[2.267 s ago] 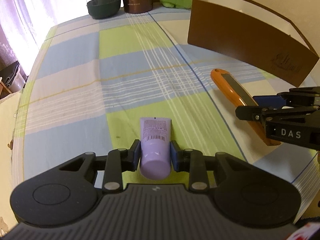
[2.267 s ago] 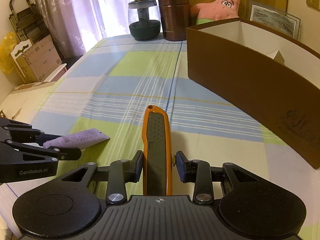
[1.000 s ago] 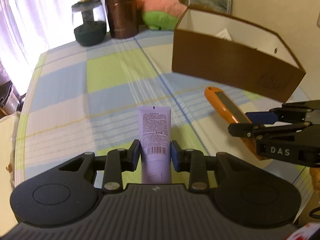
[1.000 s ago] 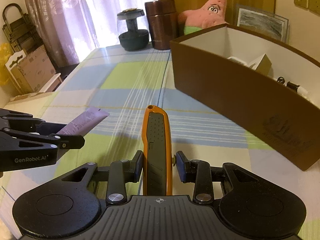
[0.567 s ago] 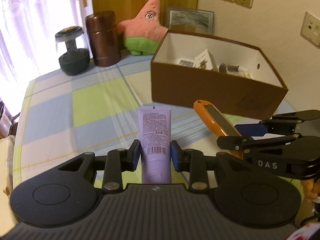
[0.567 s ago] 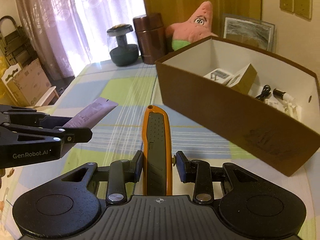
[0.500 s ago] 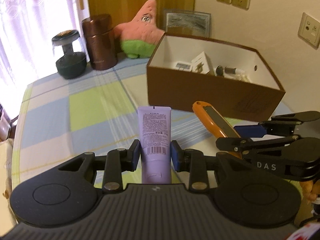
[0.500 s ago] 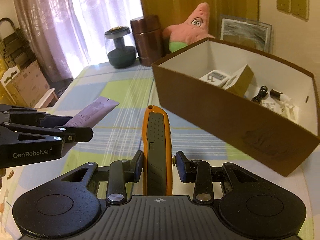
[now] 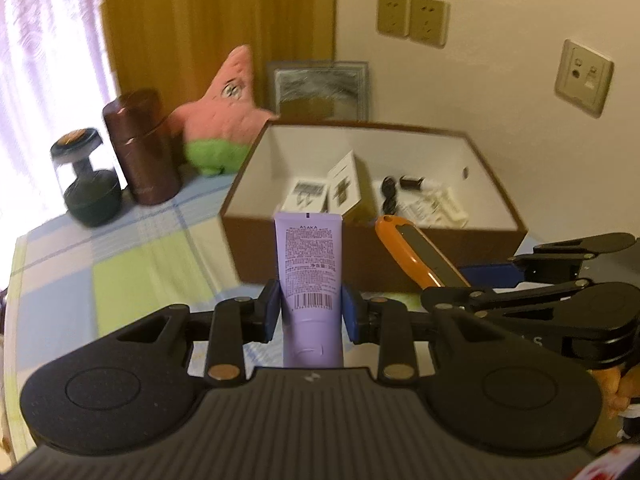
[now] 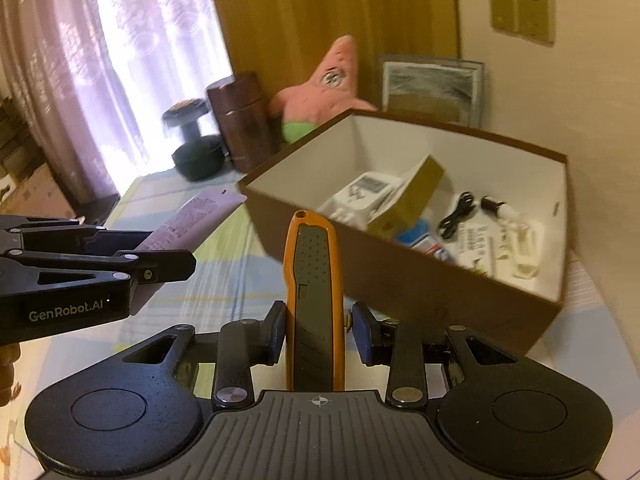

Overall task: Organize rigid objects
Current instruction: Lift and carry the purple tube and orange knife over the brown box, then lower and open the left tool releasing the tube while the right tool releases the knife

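Note:
My left gripper (image 9: 311, 311) is shut on a lilac tube (image 9: 310, 264) with a barcode, held in the air pointing at the brown box (image 9: 304, 256). My right gripper (image 10: 319, 334) is shut on an orange and grey utility knife (image 10: 315, 280), also lifted, its tip close to the box's near wall (image 10: 440, 296). In the left wrist view the knife (image 9: 420, 258) and the right gripper (image 9: 452, 280) show at the right. In the right wrist view the tube (image 10: 188, 220) and the left gripper (image 10: 160, 256) show at the left.
The box has a white inside holding small cartons (image 10: 376, 196), a black cable (image 10: 456, 214) and other small items. Behind it stand a pink plush star (image 9: 228, 120), a brown canister (image 9: 140, 148), a dark dumbbell-shaped jar (image 9: 86, 180) and a framed picture (image 9: 320, 88). A checked cloth (image 9: 140, 280) covers the table.
Both grippers have risen from the table with the tube and the knife and moved toward the box, whose inside now shows from above. Grips are unchanged.

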The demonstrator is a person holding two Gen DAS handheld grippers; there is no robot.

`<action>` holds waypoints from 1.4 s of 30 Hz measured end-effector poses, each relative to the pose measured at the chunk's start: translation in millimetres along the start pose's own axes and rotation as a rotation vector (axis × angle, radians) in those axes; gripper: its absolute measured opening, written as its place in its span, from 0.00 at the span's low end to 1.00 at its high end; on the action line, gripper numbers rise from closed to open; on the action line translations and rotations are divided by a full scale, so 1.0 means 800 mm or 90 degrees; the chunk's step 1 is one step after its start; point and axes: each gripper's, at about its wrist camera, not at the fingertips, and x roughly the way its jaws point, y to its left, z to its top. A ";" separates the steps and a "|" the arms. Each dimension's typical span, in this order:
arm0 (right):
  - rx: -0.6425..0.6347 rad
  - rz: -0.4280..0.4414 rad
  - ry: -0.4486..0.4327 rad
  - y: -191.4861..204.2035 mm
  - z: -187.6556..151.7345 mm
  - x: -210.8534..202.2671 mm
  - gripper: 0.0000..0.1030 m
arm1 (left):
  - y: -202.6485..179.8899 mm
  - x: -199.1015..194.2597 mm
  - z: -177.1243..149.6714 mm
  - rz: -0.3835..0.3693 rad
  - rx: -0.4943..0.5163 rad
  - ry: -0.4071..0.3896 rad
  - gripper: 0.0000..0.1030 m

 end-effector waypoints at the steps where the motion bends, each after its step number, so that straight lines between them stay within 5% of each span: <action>1: 0.005 -0.003 -0.003 -0.005 0.004 -0.002 0.31 | -0.005 0.003 0.006 -0.003 0.003 -0.003 0.27; 24: 0.121 -0.061 -0.023 -0.151 0.090 0.020 0.31 | -0.085 0.127 0.122 -0.059 0.068 0.002 0.27; 42: 0.132 -0.097 0.056 -0.218 0.123 0.114 0.31 | -0.096 0.266 0.152 -0.075 0.073 0.089 0.27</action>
